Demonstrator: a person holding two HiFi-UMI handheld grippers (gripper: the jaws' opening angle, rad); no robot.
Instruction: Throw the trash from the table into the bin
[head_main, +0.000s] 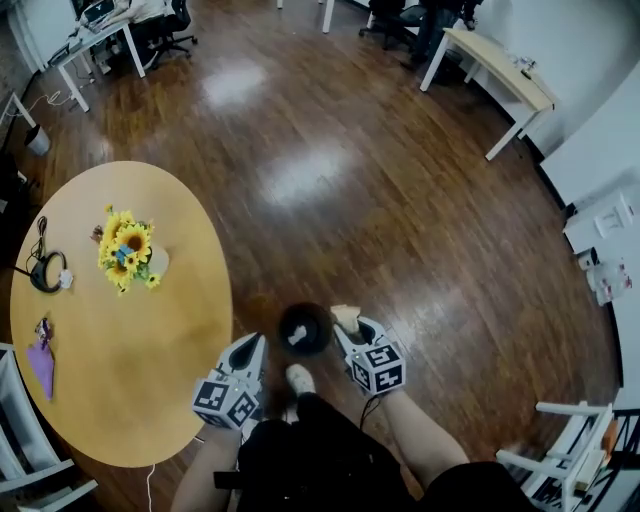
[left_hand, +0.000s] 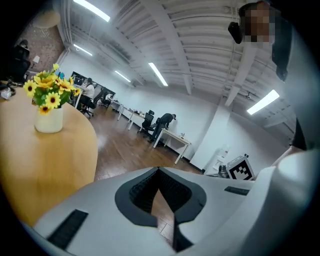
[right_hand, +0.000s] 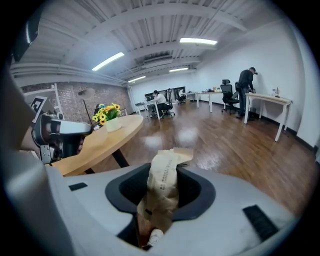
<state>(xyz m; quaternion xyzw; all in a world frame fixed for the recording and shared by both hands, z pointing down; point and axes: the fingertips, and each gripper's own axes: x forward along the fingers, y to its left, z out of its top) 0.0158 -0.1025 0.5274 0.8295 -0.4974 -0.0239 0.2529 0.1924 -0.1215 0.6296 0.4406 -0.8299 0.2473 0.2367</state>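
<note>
The right hand-held gripper (head_main: 346, 324) clamps a crumpled brown paper wrapper (right_hand: 162, 185). The black bin (head_main: 303, 328) stands on the floor just beside its tip. The left hand-held gripper (head_main: 256, 345), jaws together and empty, flanks the bin's other side, near the bench (head_main: 120, 390).

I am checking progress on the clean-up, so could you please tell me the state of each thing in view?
Left tool: shut, empty.
Right tool: shut on the crumpled brown paper bag.
Crumpled brown paper bag: held, not yet binned.
Round black bin: upright, open-topped, white scrap inside.
White vase of yellow sunflowers: upright on the round wooden table.
</note>
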